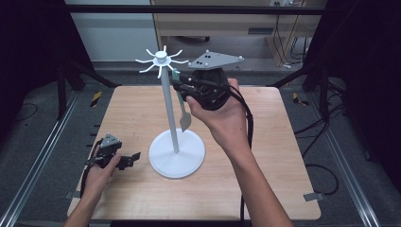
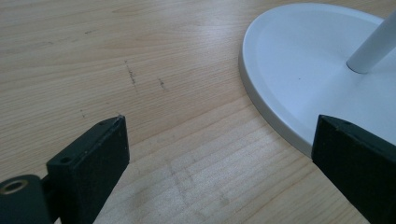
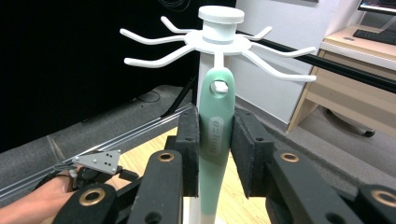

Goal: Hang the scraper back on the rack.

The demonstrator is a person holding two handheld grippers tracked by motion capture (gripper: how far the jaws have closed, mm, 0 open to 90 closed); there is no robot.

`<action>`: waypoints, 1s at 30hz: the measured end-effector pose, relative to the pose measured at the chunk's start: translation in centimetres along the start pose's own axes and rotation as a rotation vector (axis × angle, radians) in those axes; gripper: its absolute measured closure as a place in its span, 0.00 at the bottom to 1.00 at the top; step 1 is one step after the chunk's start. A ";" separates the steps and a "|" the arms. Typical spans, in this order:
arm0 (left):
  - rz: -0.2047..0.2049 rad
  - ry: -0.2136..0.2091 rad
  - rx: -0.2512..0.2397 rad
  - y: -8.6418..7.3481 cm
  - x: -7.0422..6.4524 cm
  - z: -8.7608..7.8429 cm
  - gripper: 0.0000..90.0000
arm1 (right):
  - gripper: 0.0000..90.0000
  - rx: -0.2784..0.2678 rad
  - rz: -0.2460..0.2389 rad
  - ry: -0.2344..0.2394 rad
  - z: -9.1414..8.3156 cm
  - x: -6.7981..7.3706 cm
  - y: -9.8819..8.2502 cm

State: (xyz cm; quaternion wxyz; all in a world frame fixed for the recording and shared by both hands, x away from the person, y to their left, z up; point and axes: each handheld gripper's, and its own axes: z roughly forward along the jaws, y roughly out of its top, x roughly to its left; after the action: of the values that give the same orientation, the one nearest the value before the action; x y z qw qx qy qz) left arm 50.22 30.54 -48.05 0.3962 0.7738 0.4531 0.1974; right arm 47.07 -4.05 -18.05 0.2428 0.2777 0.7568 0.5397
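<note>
A white stand (image 1: 169, 109) with a round base (image 1: 177, 153) and a crown of hooks (image 3: 219, 39) rises from the middle of the wooden table (image 1: 265, 142). A pale green-handled spatula (image 3: 215, 116) hangs beside the pole, its blade (image 1: 185, 120) pointing down. A hook tip pokes through the hole in the handle's top. My right gripper (image 3: 215, 140) is shut on that handle just below the hooks. My left gripper (image 2: 219, 126) rests low on the table left of the base (image 2: 303, 70), open, nothing between its fingers.
Black frame rails and metal tracks border the table at left and right. A desk and trailing cables lie beyond the far edge. Bare wood stretches in front of the base and to its right.
</note>
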 end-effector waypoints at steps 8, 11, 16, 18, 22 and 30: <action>-0.001 0.000 0.001 0.0 0.0 0.0 0.04 | 0.80 -0.001 -0.005 0.002 -0.1 0.0 0.1; -0.001 -0.004 0.003 0.0 0.0 0.0 0.04 | 0.79 -0.003 -0.001 0.001 -0.2 -0.1 0.1; 0.001 0.001 0.000 0.0 0.0 0.0 0.04 | 0.79 0.001 0.000 0.001 -0.6 -0.1 0.0; 0.000 0.001 0.000 0.0 0.0 0.0 0.04 | 0.79 0.004 -0.002 -0.001 -0.7 -0.2 -0.1; -0.001 -0.001 0.001 0.0 0.0 0.0 0.04 | 0.79 0.006 0.002 -0.007 -1.1 -0.4 -0.3; 0.002 0.000 0.002 0.0 0.0 0.1 0.04 | 0.79 0.018 0.006 -0.020 -1.7 -0.9 -0.9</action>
State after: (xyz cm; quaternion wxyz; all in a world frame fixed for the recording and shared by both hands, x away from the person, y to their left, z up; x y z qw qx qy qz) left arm 50.25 30.53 -48.10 0.3953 0.7746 0.4525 0.1975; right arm 46.46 -6.01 -18.31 0.2461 0.2878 0.7583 0.5306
